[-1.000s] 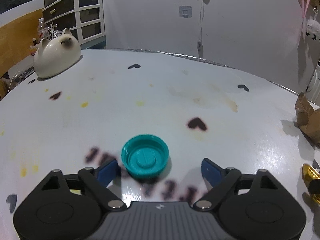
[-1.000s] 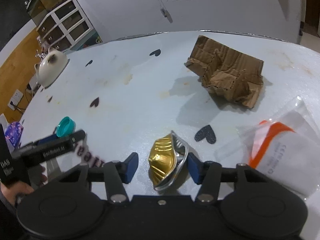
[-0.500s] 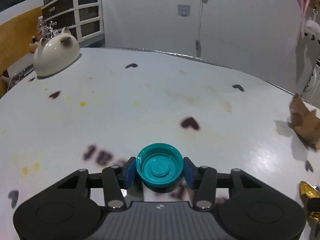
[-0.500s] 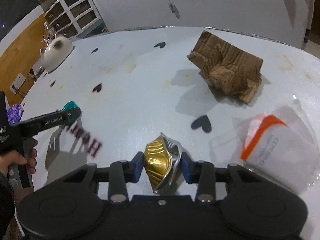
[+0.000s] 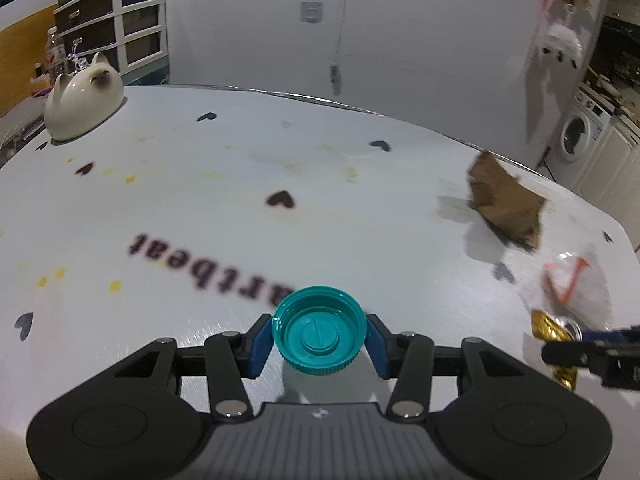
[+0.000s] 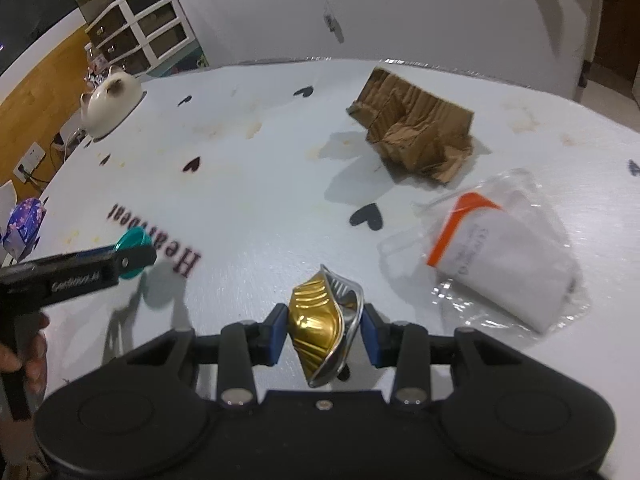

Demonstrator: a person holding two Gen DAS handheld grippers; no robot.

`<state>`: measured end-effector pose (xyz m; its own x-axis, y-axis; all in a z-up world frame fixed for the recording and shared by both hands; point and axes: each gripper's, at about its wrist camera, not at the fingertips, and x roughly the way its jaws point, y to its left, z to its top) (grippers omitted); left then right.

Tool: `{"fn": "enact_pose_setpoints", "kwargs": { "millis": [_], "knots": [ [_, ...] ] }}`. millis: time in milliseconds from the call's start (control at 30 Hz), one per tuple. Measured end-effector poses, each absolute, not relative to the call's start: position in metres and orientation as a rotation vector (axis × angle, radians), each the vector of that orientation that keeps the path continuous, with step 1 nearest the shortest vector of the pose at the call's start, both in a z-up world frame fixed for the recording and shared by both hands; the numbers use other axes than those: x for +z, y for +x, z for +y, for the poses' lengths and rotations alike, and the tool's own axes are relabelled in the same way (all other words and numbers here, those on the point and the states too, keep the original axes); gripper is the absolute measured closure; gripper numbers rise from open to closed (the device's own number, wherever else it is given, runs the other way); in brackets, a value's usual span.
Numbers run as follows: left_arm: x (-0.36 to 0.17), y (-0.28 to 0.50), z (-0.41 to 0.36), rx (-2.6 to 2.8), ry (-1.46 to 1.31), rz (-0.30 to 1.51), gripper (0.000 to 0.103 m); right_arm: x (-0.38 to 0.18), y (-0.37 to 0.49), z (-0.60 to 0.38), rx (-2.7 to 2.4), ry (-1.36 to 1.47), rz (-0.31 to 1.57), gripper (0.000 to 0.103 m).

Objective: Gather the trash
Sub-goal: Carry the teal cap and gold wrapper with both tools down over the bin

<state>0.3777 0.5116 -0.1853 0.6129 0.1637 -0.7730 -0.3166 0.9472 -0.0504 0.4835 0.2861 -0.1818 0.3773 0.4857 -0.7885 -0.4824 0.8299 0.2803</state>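
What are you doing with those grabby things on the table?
A person is picking up trash with a claw in each hand. The left claw has just closed on a teal bottle cap, and the right claw has just closed on a crushed gold coffee capsule. Both pieces look lifted a little off the white table. A crumpled piece of cardboard and a clear plastic packet are lying there, not yet collected.

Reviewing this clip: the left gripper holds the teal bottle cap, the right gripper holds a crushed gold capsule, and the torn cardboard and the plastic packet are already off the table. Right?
Not quite. The cardboard and plastic packet lie on the table, as the right wrist view shows. The rest holds: the left gripper is shut on the teal bottle cap, the right gripper on the gold capsule.
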Motion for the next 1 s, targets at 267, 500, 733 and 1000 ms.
{"fn": "enact_pose_setpoints", "kwargs": {
  "millis": [267,500,733,1000],
  "knots": [
    [-0.159,0.352,0.48,0.248,-0.196,0.88,0.053,-0.164,0.461,0.257,0.57,0.032,0.958,0.063],
    [-0.139,0.332,0.452,0.218,-0.185,0.86,0.053,-0.149,0.437,0.236,0.555,0.024,0.92,0.063],
    [-0.125,0.316,0.422,0.178,-0.16,0.843,0.053,-0.13,0.411,0.208,0.53,0.008,0.865,0.063],
    [-0.12,0.305,0.376,0.106,-0.121,0.843,0.053,-0.117,0.383,0.165,0.473,0.027,0.841,0.063]
  ]
}}
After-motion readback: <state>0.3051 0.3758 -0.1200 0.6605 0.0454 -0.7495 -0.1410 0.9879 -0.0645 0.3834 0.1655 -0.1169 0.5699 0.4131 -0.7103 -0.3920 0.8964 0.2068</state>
